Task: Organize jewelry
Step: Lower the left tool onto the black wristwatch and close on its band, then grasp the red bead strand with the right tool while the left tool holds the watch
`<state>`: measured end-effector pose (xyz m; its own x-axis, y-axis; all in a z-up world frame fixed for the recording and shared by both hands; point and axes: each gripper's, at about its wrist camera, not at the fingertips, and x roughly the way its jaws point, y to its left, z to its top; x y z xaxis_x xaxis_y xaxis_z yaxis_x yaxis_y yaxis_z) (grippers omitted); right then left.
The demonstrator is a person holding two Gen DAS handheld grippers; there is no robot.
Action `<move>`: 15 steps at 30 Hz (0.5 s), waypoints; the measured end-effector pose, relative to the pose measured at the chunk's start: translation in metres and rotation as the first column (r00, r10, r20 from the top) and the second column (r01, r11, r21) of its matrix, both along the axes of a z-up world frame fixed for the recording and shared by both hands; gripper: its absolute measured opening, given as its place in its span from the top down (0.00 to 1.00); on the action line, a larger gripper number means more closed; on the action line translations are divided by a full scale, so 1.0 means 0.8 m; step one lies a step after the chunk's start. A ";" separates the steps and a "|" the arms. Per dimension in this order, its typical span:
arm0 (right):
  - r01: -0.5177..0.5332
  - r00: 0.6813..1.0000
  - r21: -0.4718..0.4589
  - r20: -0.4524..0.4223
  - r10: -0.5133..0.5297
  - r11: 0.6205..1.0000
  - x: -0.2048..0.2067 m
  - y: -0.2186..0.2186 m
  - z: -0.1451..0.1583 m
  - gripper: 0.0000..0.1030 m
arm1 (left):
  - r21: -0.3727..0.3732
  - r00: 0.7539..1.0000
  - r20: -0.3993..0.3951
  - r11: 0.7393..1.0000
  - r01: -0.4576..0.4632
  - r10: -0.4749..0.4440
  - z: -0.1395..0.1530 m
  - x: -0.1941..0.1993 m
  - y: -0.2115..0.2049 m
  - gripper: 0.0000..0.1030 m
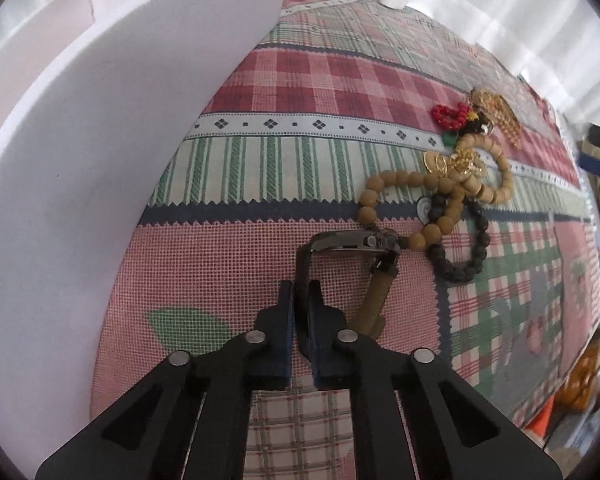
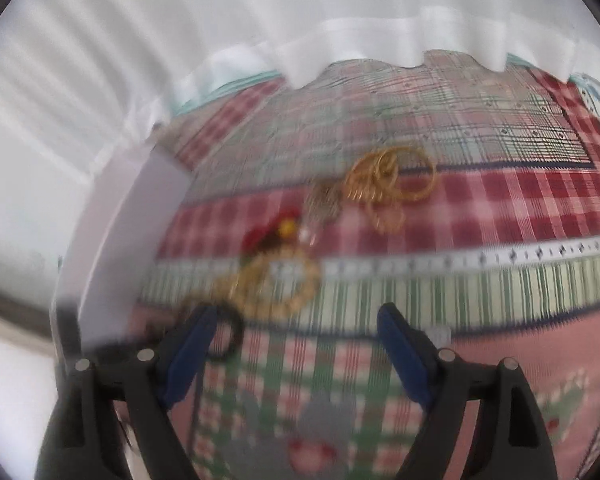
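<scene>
My left gripper (image 1: 301,294) is shut on the black strap of a wristwatch (image 1: 352,240), whose dark case stands just ahead of the fingertips and whose tan strap (image 1: 374,300) trails to the right. Beyond it lies a pile of jewelry: a tan bead bracelet (image 1: 432,184), a black bead bracelet (image 1: 468,248), a red bead piece (image 1: 450,114) and gold pieces (image 1: 460,162). My right gripper (image 2: 296,318) is open and empty above the cloth. In its blurred view are gold bangles (image 2: 392,180), the tan bead bracelet (image 2: 280,284) and the black bead bracelet (image 2: 230,334).
A tall white box wall (image 1: 100,160) stands close on the left; it also shows in the right wrist view (image 2: 112,240). A patchwork plaid cloth (image 1: 300,80) covers the surface. A white curtain (image 2: 300,8) hangs at the back.
</scene>
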<state>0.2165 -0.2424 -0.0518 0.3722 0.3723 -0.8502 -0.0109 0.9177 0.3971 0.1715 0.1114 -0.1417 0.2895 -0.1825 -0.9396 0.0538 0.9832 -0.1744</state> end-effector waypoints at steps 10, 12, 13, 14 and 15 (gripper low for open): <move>-0.084 0.984 0.019 -0.154 0.086 0.996 0.107 0.099 -0.075 0.56 | -0.010 0.997 -0.010 0.997 -0.073 0.073 -0.003 -0.002 0.008 0.97; -0.102 0.983 -0.068 -0.159 0.091 0.992 0.119 0.124 -0.084 0.56 | 0.007 0.997 -0.005 0.997 -0.074 0.074 0.002 -0.008 0.007 0.97; -0.103 0.983 -0.135 -0.167 0.080 0.985 0.123 0.134 -0.091 0.56 | 0.016 0.997 0.001 0.997 -0.074 0.074 0.005 -0.010 0.006 0.97; -0.098 0.982 -0.187 -0.177 0.065 0.978 0.130 0.144 -0.097 0.54 | 0.026 0.997 0.007 0.997 -0.074 0.074 0.007 -0.012 0.003 0.97; -0.089 0.983 -0.222 -0.174 0.050 0.971 0.132 0.150 -0.101 0.54 | 0.030 0.997 0.013 0.997 -0.074 0.074 0.009 -0.013 0.001 0.97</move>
